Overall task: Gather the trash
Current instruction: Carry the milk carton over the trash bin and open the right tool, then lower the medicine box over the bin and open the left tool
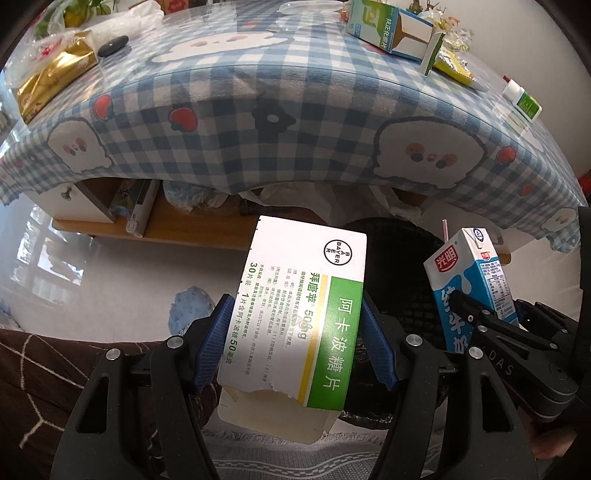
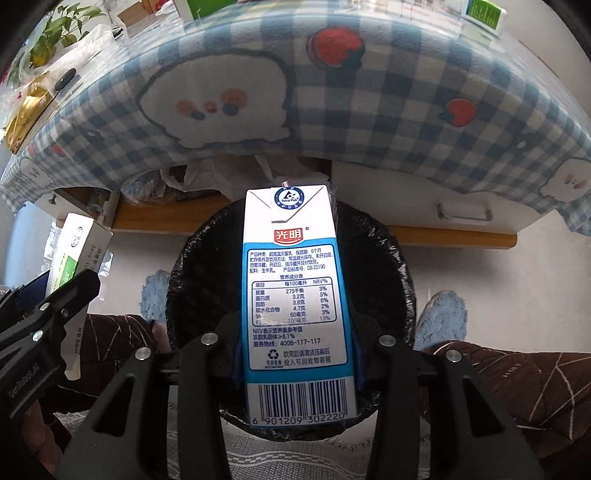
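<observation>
My left gripper (image 1: pixel 295 332) is shut on a white and green medicine box (image 1: pixel 295 314), its torn flap hanging open at the near end. That box shows in the right wrist view at the left edge (image 2: pixel 79 251). My right gripper (image 2: pixel 295 354) is shut on a blue and white milk carton (image 2: pixel 293 295) with a straw, held upright over a black-lined trash bin (image 2: pixel 384 280) on the floor. In the left wrist view the milk carton (image 1: pixel 469 284) and the right gripper (image 1: pixel 480 317) hang at the right, with the bin (image 1: pixel 399 266) behind the medicine box.
A table under a blue checked cloth (image 1: pixel 295 110) overhangs the bin. On it lie a green and white carton (image 1: pixel 388 29), a gold packet (image 1: pixel 51 81), a small bottle (image 1: pixel 522 99) and plastic bags. Blue slippers (image 2: pixel 441 317) and a person's legs flank the bin; a shelf (image 1: pixel 166 225) runs below.
</observation>
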Available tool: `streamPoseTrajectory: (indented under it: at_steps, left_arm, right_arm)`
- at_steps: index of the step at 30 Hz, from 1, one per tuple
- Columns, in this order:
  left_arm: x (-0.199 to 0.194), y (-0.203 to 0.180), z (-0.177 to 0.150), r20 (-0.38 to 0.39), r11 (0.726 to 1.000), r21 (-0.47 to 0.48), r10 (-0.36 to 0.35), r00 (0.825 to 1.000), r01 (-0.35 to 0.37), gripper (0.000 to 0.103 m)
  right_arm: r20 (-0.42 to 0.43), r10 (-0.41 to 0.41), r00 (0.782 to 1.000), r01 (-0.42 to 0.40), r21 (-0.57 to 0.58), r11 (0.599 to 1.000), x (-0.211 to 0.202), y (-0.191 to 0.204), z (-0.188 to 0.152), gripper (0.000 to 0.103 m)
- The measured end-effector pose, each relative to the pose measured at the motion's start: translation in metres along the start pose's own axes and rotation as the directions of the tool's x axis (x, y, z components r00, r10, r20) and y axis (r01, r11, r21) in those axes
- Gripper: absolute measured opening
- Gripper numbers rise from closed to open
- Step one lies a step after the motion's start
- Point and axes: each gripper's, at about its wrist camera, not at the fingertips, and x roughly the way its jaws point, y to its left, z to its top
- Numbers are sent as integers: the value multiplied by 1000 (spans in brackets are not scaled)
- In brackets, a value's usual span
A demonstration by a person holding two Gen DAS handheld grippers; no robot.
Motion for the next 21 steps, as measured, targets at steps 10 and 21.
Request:
streamPoseTrajectory:
  at_steps: [10,21]
  left_arm:
    - [12,-1,0,-22,1000,-7,-12,1000,11,65]
    - [23,-52,2,-48,998,15,-63,997,64,66]
  right_arm:
    - [15,-13,1000,14,-28,1000,-4,5,-1,70]
    - [67,-92,993,89,56,994,-35,-60,9,92]
